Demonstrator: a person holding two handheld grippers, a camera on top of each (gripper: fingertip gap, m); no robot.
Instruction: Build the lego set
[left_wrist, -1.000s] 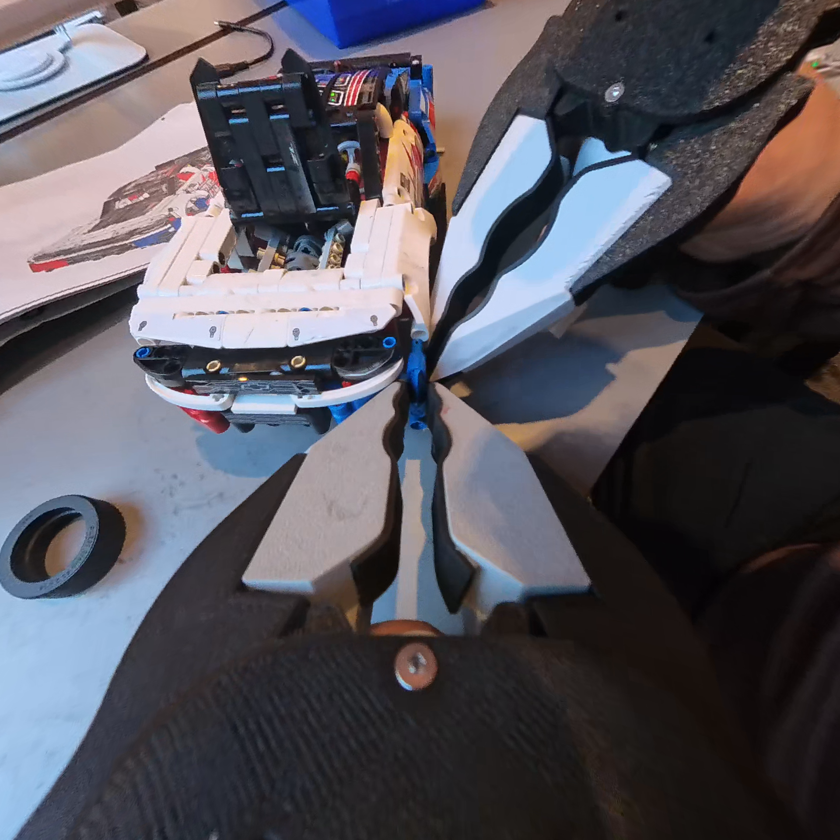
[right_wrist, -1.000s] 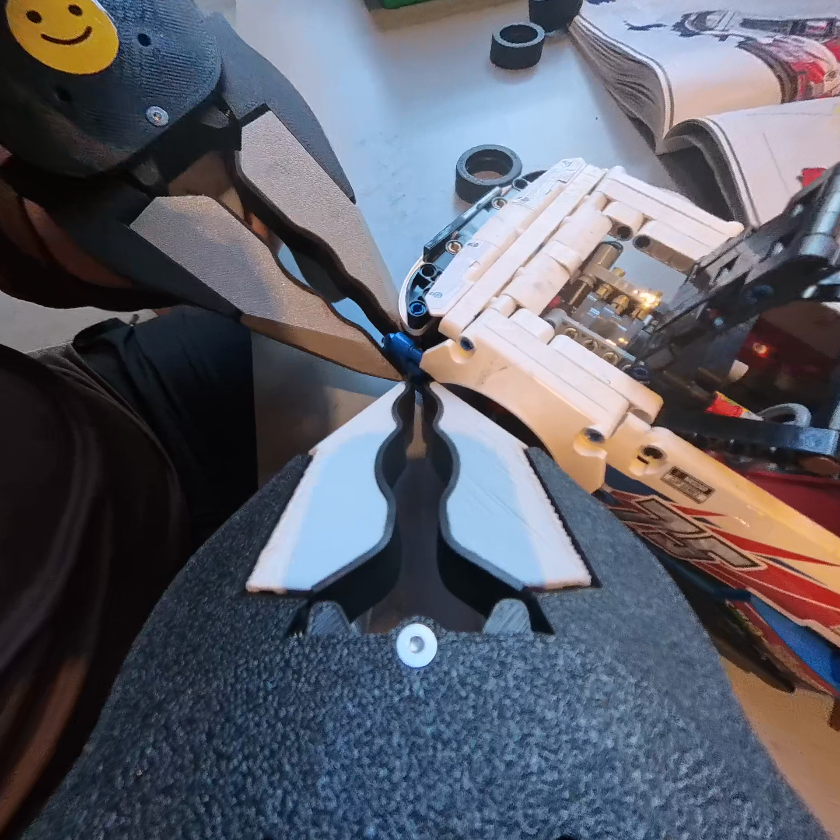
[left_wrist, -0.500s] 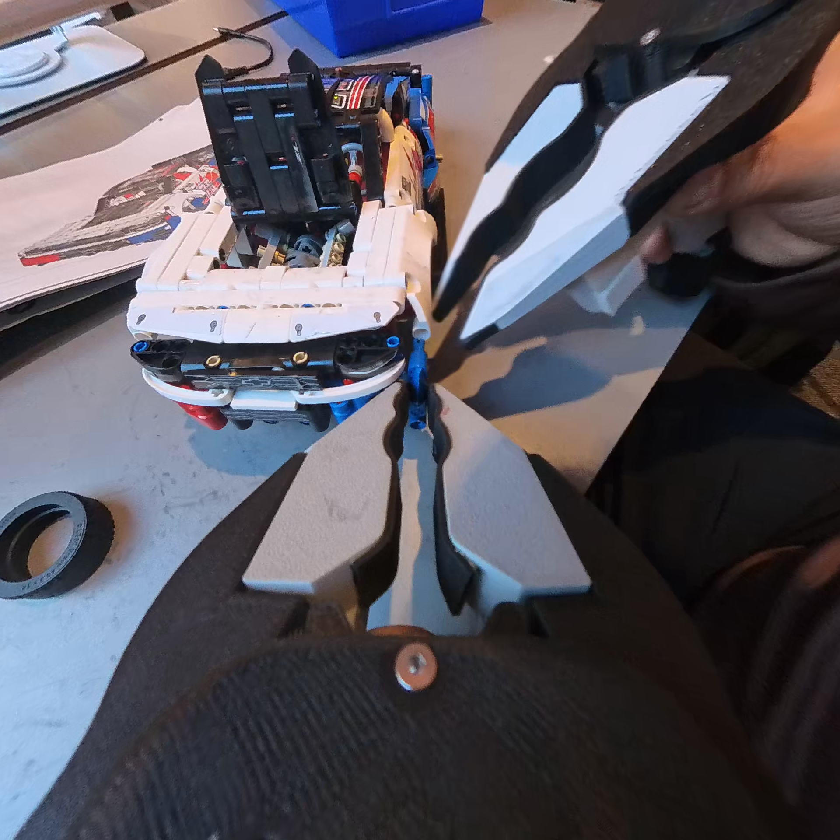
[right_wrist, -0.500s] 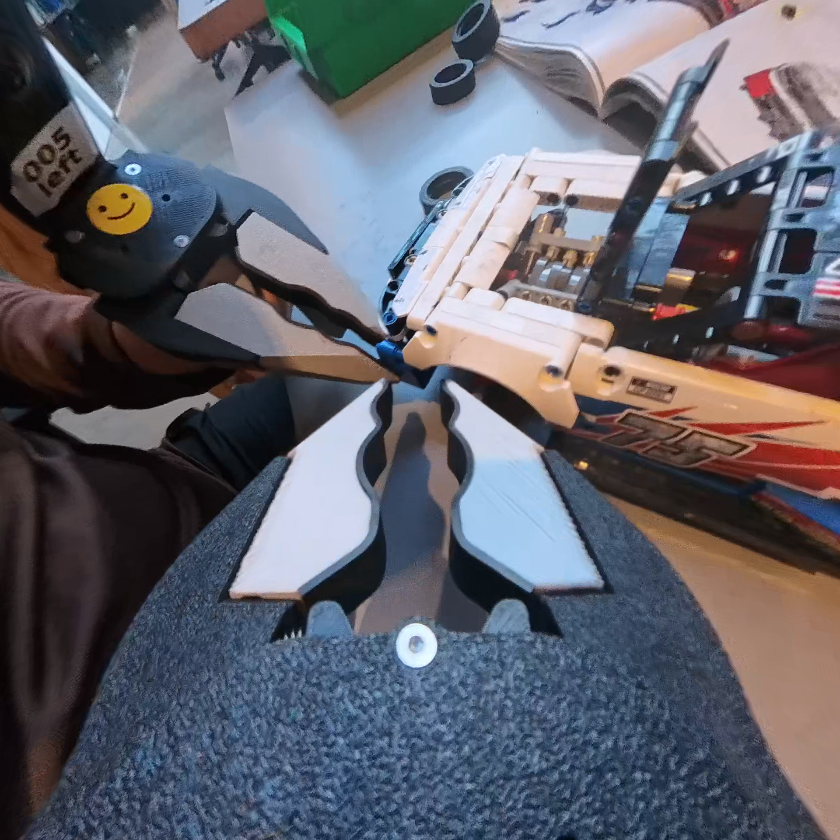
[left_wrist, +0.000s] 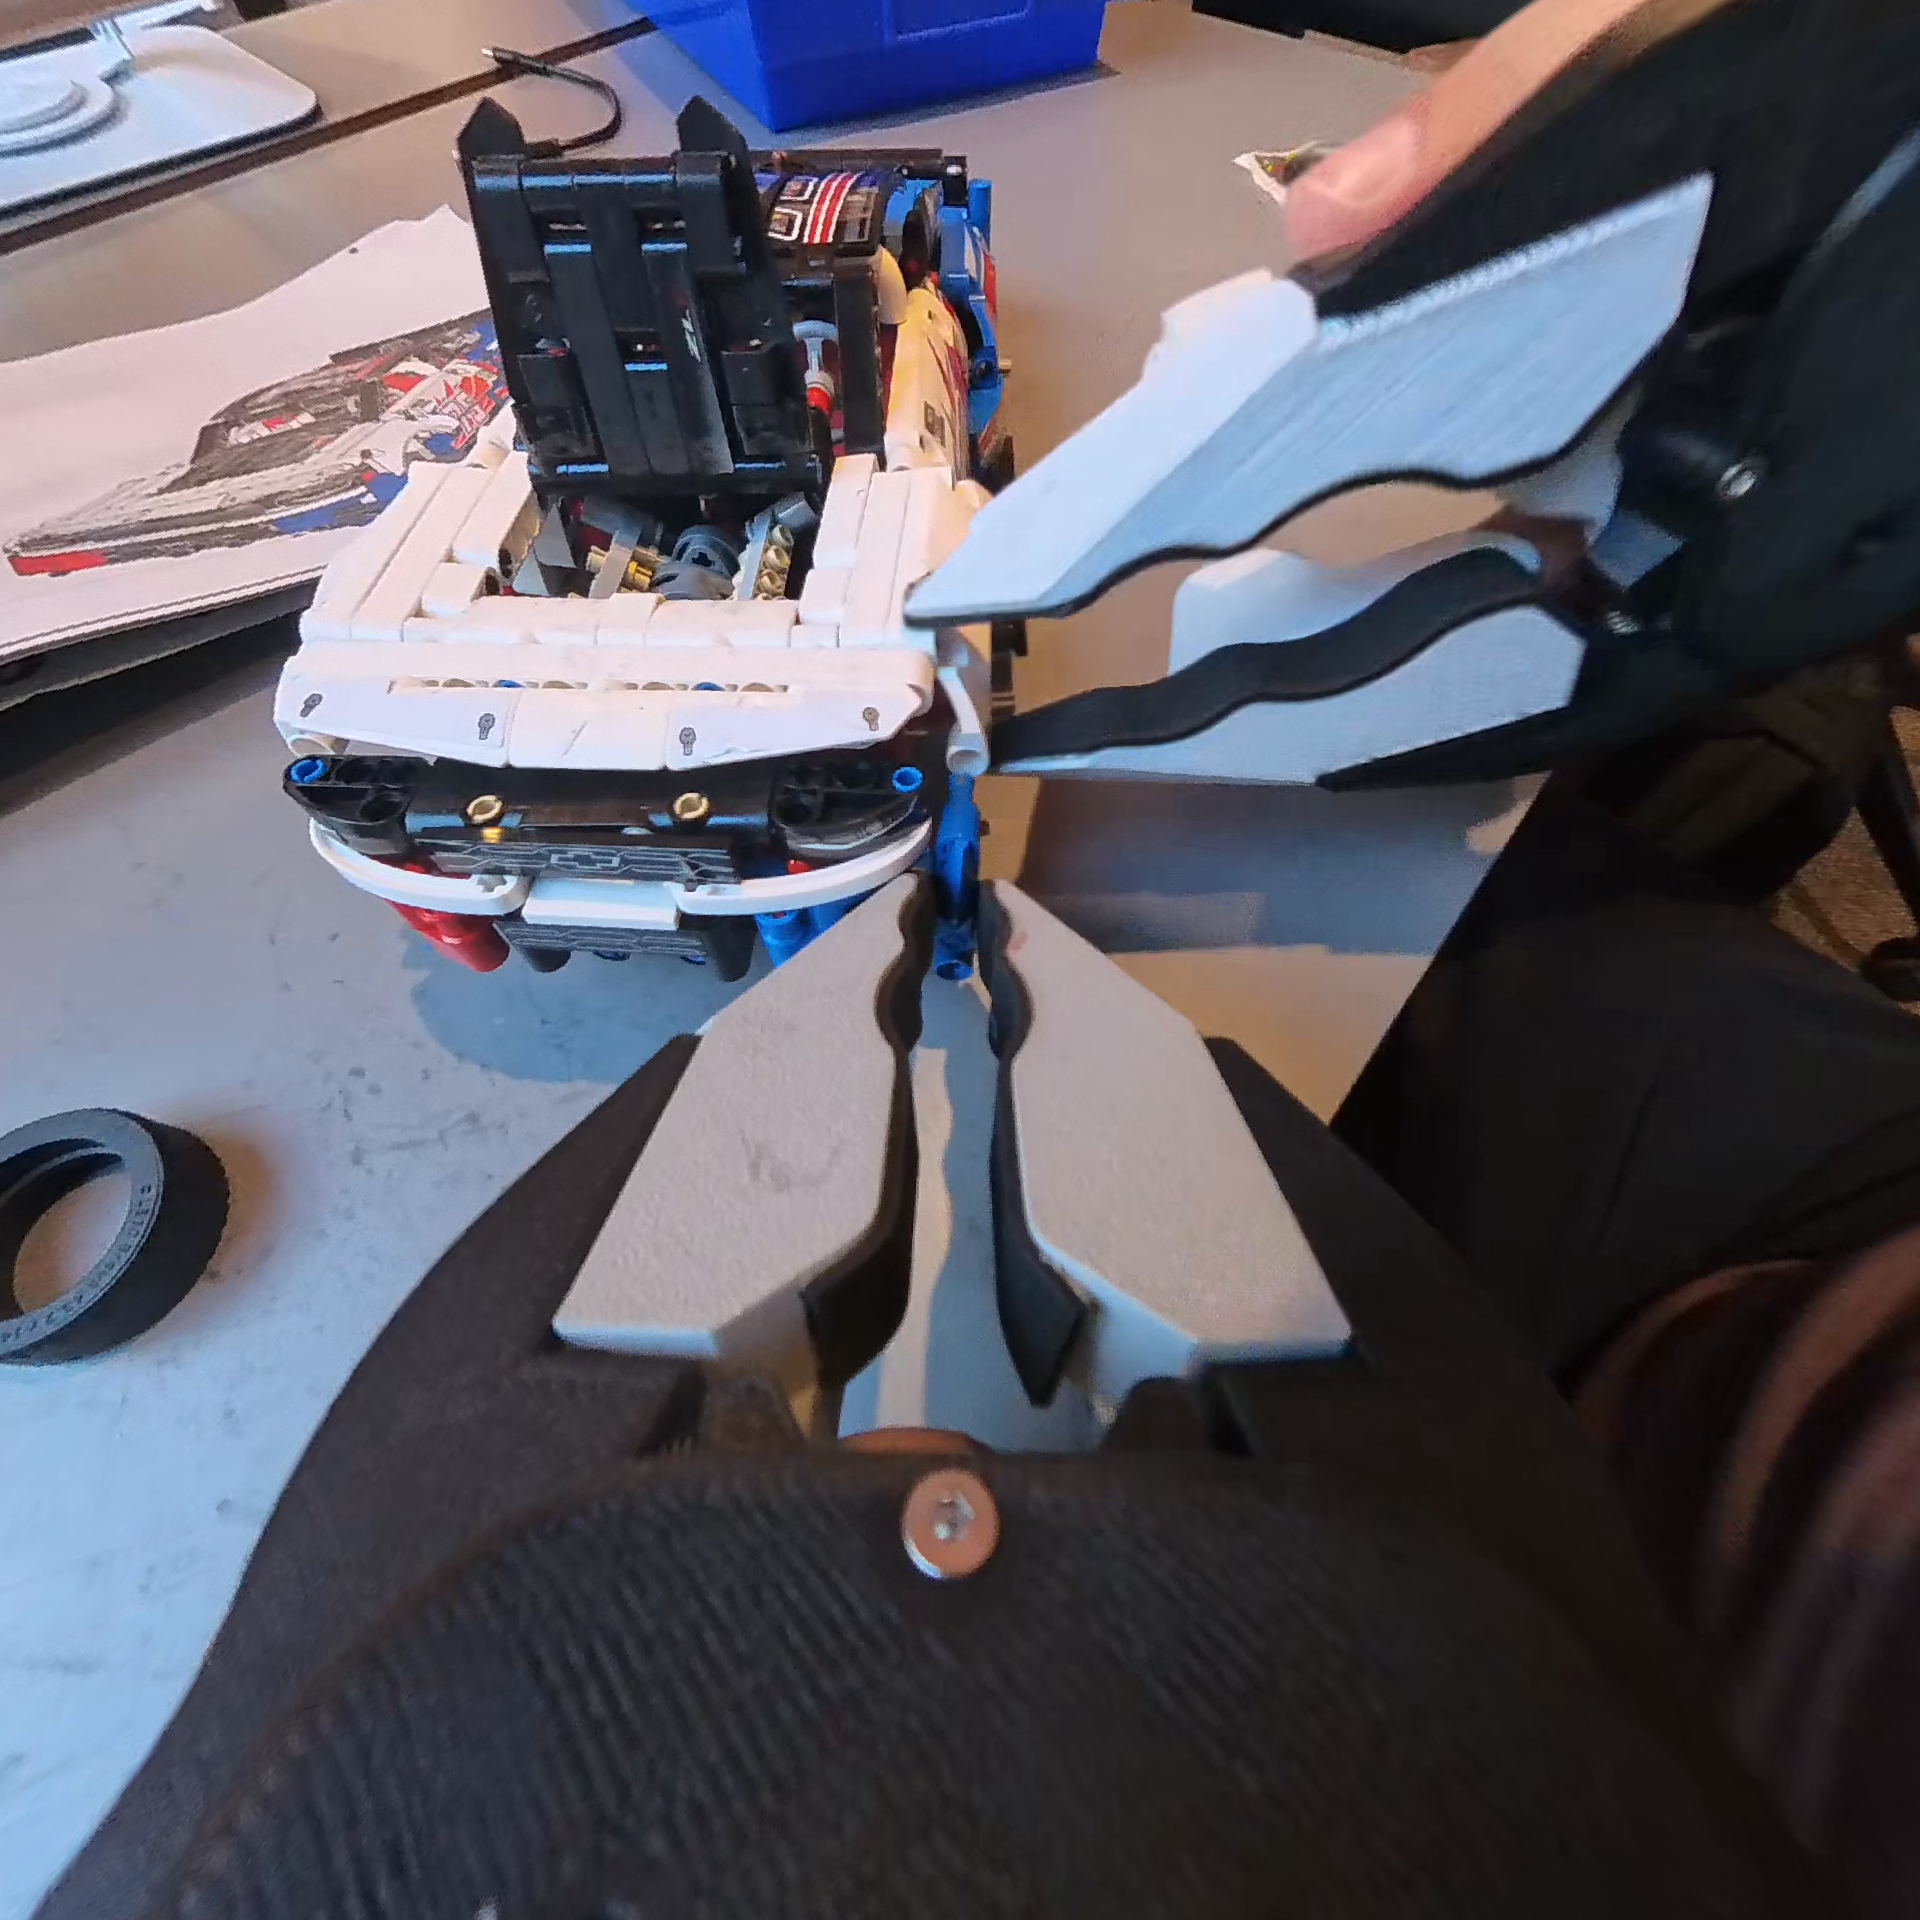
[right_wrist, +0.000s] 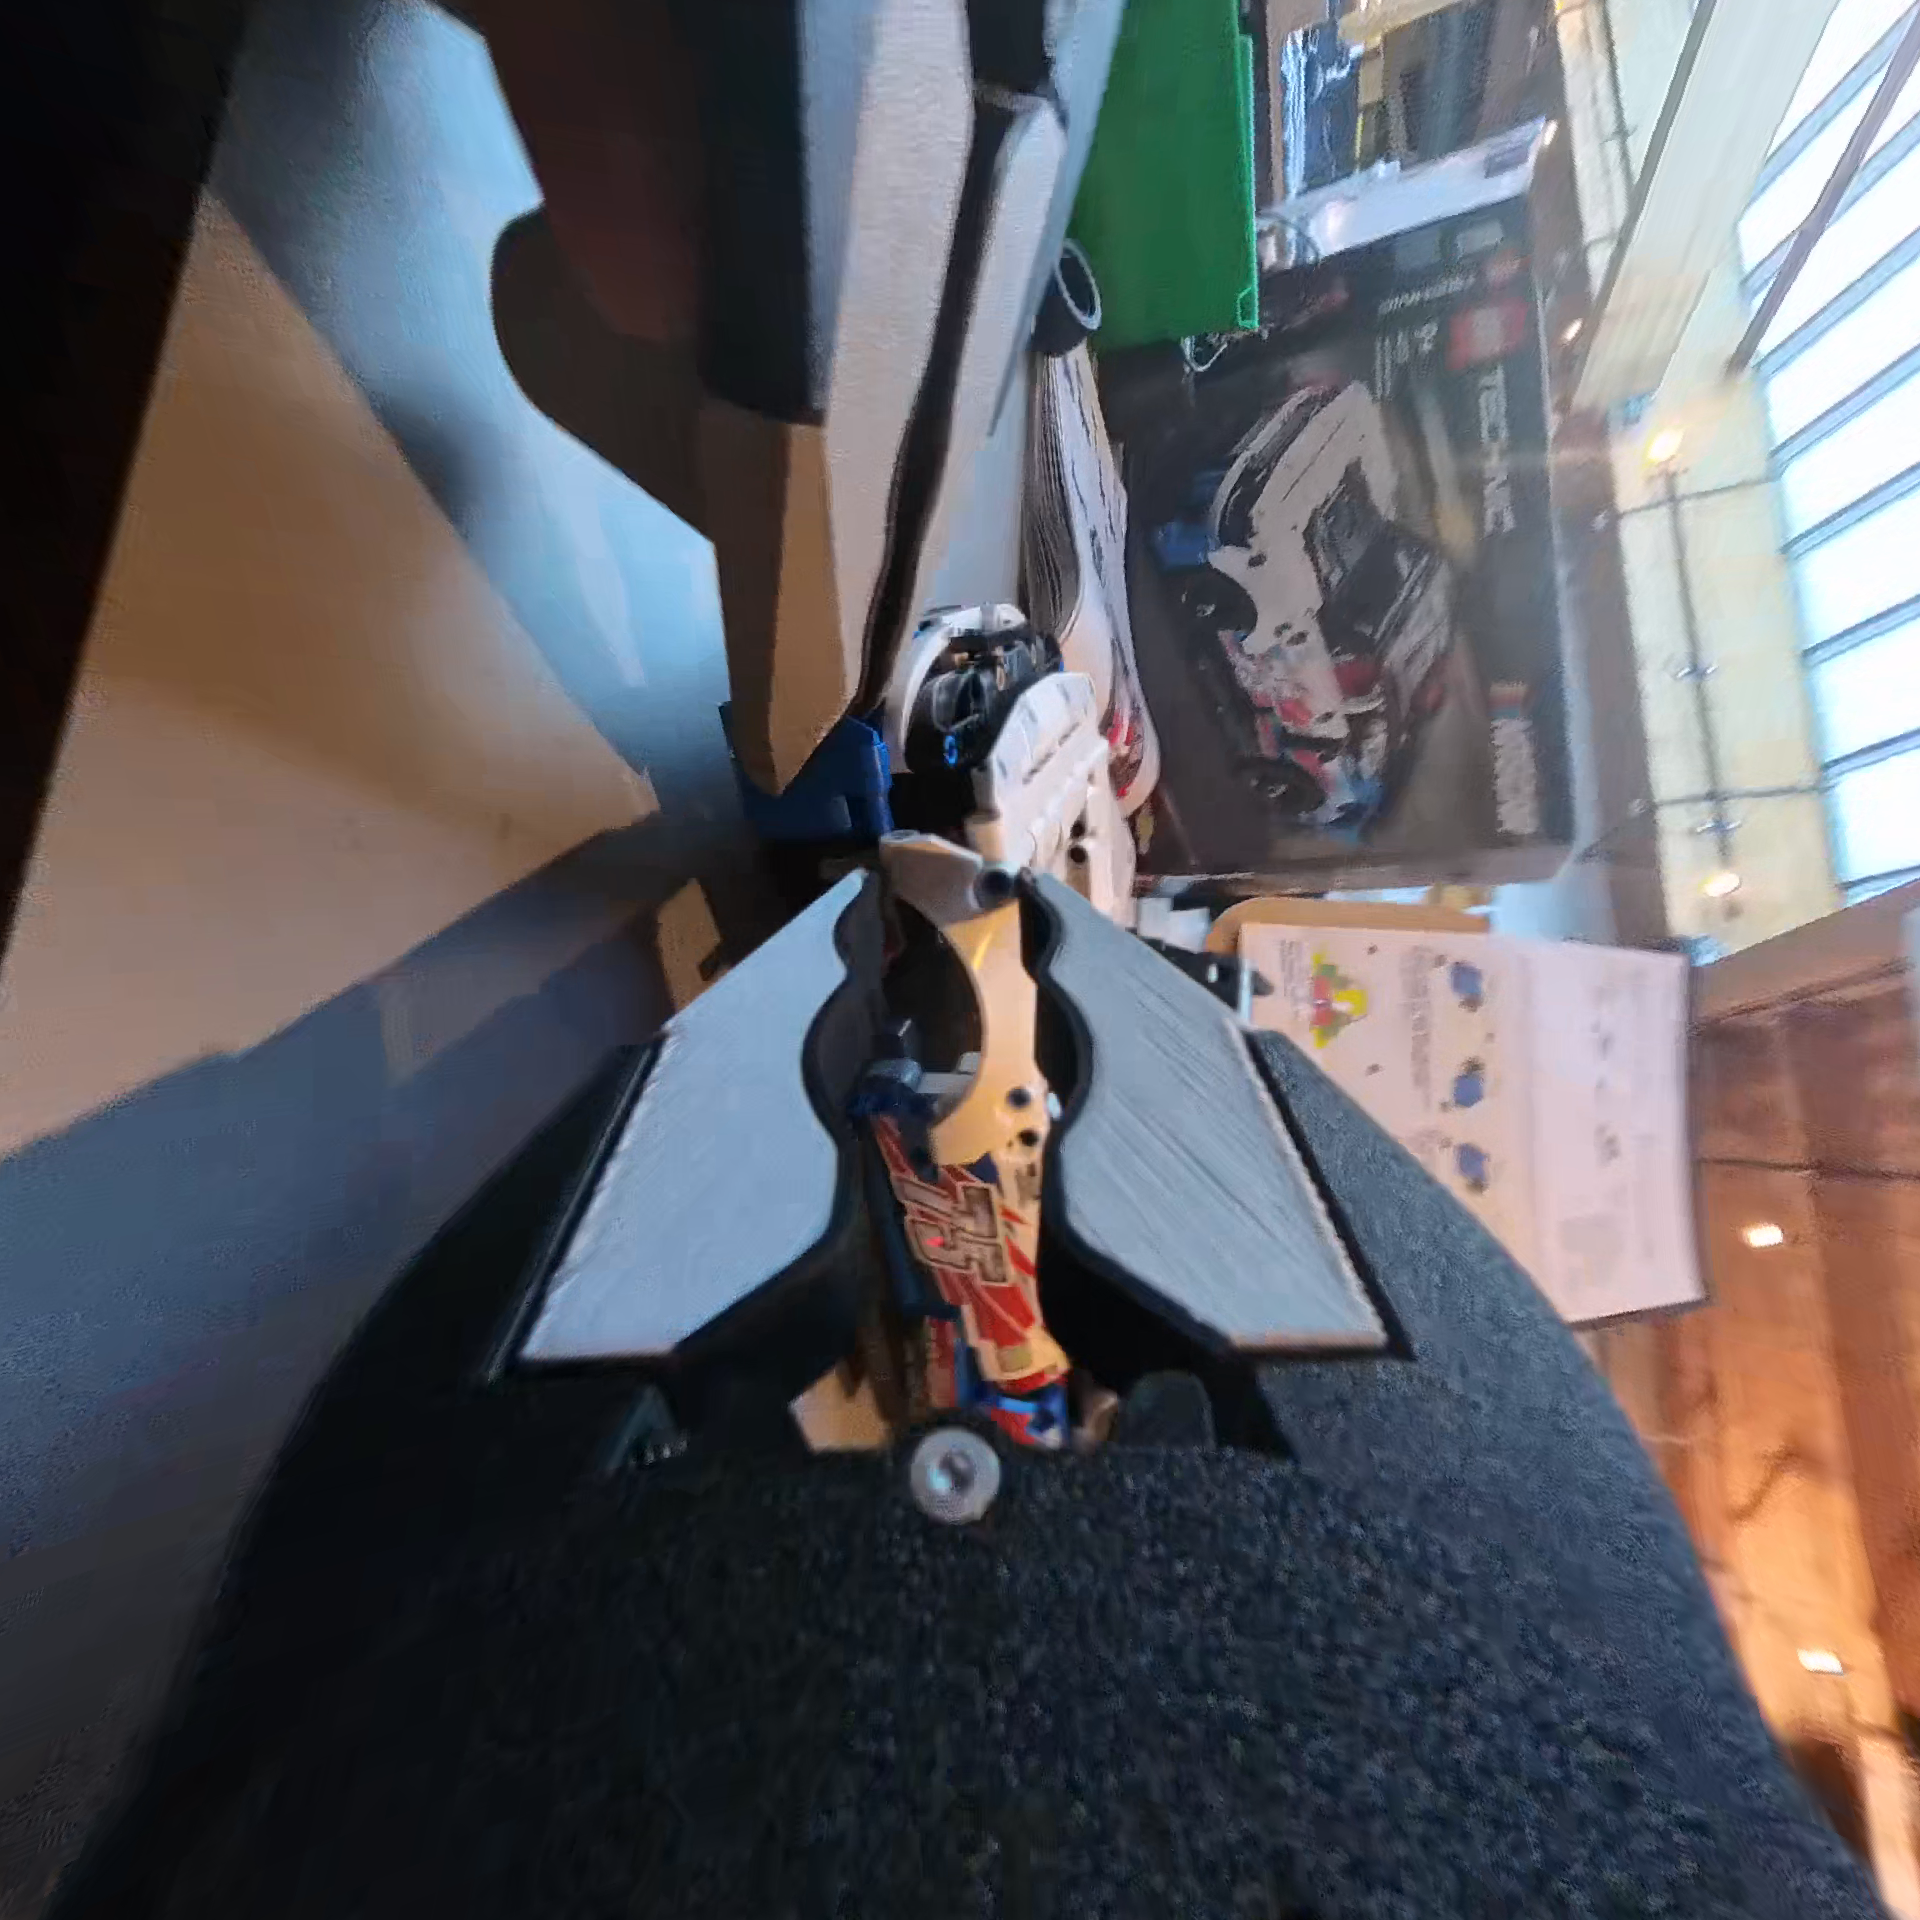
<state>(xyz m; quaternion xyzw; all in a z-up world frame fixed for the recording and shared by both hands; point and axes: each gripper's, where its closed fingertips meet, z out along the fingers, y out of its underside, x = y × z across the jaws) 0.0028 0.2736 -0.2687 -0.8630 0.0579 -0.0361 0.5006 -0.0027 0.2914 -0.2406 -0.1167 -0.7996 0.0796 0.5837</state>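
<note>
Presently the lego car (left_wrist: 623, 665) stands on the grey desk (left_wrist: 208, 997), nose toward the left wrist camera, its black hood panel (left_wrist: 634, 312) raised upright. The left hand-held gripper (left_wrist: 951, 925) is closed on a small blue piece (left_wrist: 956, 883) at the car's front corner, beside the white bumper. The right hand-held gripper (left_wrist: 951, 691) comes in from the side, turned on edge, its fingers parted above and below the white fender (right_wrist: 971, 956); they straddle it, and whether they press on it I cannot tell. A loose black tyre (left_wrist: 94, 1231) lies well apart on the desk, and an instruction booklet (left_wrist: 208, 436) lies behind.

Assessment: the model is light and rigid plastic, smooth and inclined to slide on the desk. Joints are press-fit, so thin fender and bumper pieces may pop off under a pinch. Hold is best taken low on the frame or across the solid white nose, never on the raised hood.
</note>
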